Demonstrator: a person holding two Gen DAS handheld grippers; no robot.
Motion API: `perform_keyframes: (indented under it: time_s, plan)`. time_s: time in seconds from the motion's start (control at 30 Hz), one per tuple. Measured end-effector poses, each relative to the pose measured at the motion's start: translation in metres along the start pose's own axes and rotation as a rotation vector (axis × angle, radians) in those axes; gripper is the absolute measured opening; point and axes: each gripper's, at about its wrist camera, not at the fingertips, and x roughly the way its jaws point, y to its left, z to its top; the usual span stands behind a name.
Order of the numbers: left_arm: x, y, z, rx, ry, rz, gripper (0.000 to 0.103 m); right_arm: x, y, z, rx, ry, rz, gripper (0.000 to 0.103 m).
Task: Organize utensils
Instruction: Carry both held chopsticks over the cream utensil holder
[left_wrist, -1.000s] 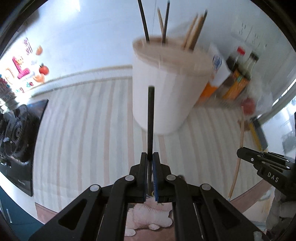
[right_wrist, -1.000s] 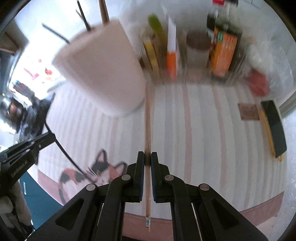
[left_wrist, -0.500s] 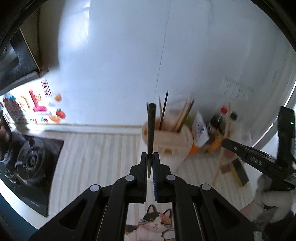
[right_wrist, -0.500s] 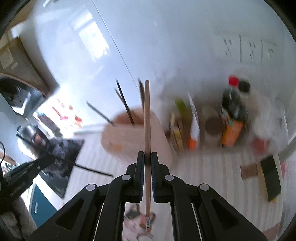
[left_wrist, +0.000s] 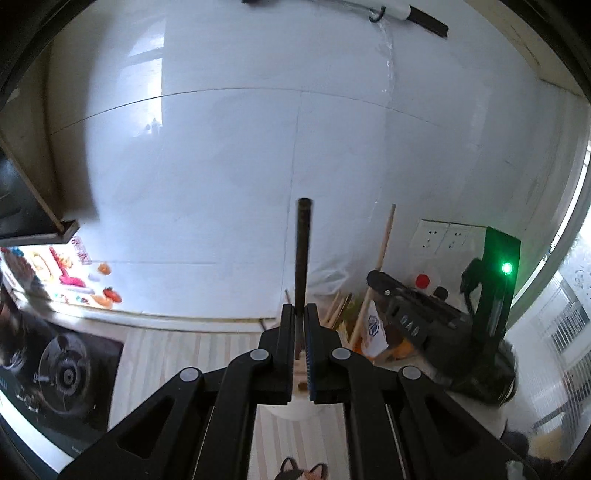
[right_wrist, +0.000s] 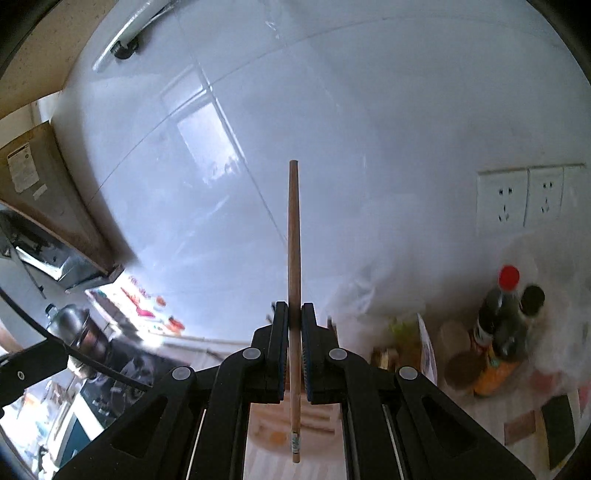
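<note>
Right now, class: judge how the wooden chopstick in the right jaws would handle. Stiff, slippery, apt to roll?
The wooden chopstick looks straight, so probably stiff. It is thin, so likely light. Its round shaft might pivot in the right gripper and would probably roll if laid down.

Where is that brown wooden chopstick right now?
The wooden chopstick is pinched upright in the right tongs, raised in front of the white tiled wall. The left view shows it right of the black chopstick.

- The letters "DAS" stand in pale print on the side of the right gripper (left_wrist: 376, 277), seen from the left wrist view.
- Labels on the bottles (right_wrist: 498, 332) and the carton (left_wrist: 373, 326) are too blurred to read.
</note>
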Motion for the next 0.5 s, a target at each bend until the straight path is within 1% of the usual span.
perform_keyframes:
  time_s: [0.07, 0.2, 0.4, 0.5]
  plan:
    - [0.014, -0.003, 0.008, 0.004, 0.011, -0.002, 0.003, 0.007, -0.002, 0.003, 0.005, -0.023, -0.007, 0.007]
    - [0.048, -0.005, 0.017, 0.018, 0.063, -0.002, 0.003, 0.022, -0.008, 0.012, 0.036, -0.069, -0.011, 0.007]
    - [0.090, 0.002, 0.016, 0.008, 0.147, 0.005, 0.003, 0.046, -0.017, 0.015, 0.035, -0.128, -0.042, 0.007]
    - [0.111, 0.007, 0.011, 0.004, 0.190, 0.014, 0.003, 0.057, -0.021, 0.011, 0.024, -0.130, -0.044, 0.007]
